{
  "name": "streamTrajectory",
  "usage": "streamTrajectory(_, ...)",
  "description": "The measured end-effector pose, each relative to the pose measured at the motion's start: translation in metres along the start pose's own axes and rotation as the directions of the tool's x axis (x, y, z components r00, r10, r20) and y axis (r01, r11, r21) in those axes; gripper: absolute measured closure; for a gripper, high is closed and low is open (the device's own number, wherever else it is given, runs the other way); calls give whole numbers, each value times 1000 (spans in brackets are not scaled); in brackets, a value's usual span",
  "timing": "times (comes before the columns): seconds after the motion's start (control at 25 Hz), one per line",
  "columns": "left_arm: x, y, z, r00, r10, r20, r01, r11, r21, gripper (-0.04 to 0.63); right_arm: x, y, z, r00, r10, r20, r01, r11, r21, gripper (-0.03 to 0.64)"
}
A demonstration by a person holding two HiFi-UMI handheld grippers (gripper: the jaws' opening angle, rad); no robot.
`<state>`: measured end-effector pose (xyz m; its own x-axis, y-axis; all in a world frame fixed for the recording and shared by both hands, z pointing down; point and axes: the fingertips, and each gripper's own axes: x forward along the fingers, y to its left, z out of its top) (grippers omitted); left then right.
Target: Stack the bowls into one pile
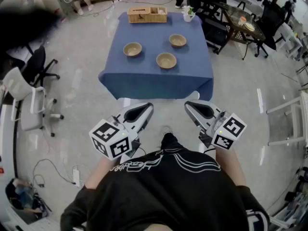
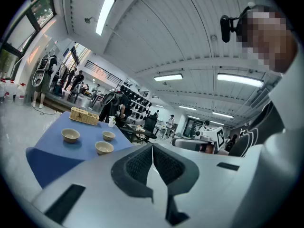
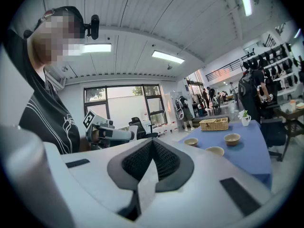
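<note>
Three tan bowls stand apart on the blue-clothed table (image 1: 125, 83): one at the left (image 1: 132, 49), one at the far right (image 1: 177, 40) and one nearest me (image 1: 166, 60). The left gripper view shows them as the left bowl (image 2: 71, 135), the far bowl (image 2: 109, 135) and the near bowl (image 2: 104, 147). The right gripper view also has the near bowl (image 3: 214, 150). My left gripper (image 1: 146, 106) and right gripper (image 1: 189, 104) hover over the floor, well short of the table. Both are shut with nothing between their jaws.
A wicker basket (image 1: 147, 15) and a white mug with a plant (image 1: 188, 16) sit at the table's far edge. Office chairs (image 1: 29, 105) stand at the left. A glass table (image 1: 243, 20) and dark chairs are at the far right. Cables and a power strip (image 1: 75, 176) lie on the floor.
</note>
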<state>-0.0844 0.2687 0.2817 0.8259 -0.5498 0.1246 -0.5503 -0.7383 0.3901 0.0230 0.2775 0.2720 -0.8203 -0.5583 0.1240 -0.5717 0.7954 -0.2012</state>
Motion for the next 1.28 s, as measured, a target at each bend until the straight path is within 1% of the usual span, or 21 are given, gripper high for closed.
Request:
streamTrajectory(0.12,-3,-5,4,1000,8,9,-8,1000,9,568,-5,4,4,1000,-16,-8,16,1000,-26,591)
streamTrajectory(0.28,-3,-17,15,1000,-8,19,7,999,32,568,-14,8,13,999,-35,-5,35,999,-39,591)
streamTrajectory(0.4,-3,-22,24,1000,-3,23,1,999,53,568,-21,4,22,997,-70,12,71,996,-54,591)
streamTrajectory(0.56,1,-23,29,1000,6,20,-7,998,63,568,-28,-4,26,993,-115,31,117,990,-78,589)
streamTrajectory(0.72,8,-21,30,1000,17,4,-17,997,69,568,-31,-15,24,993,-117,15,117,990,-77,585)
streamTrajectory(0.76,11,-20,30,1000,18,2,-18,997,69,569,-32,-18,24,993,-120,12,121,989,-83,574)
streamTrajectory(0.84,17,-18,31,1000,19,-4,-19,997,70,569,-33,-25,24,992,-129,9,129,987,-95,517)
streamTrajectory(1.0,33,-13,33,1000,24,-19,-23,997,77,568,-37,-45,23,990,-140,14,141,987,-83,481)
streamTrajectory(1.12,46,-5,35,999,27,-29,-24,997,78,568,-34,-59,21,990,-144,4,144,985,-97,446)
streamTrajectory(1.28,62,10,34,998,42,-45,-39,997,70,568,-29,-82,20,988,-151,-1,150,983,-107,367)
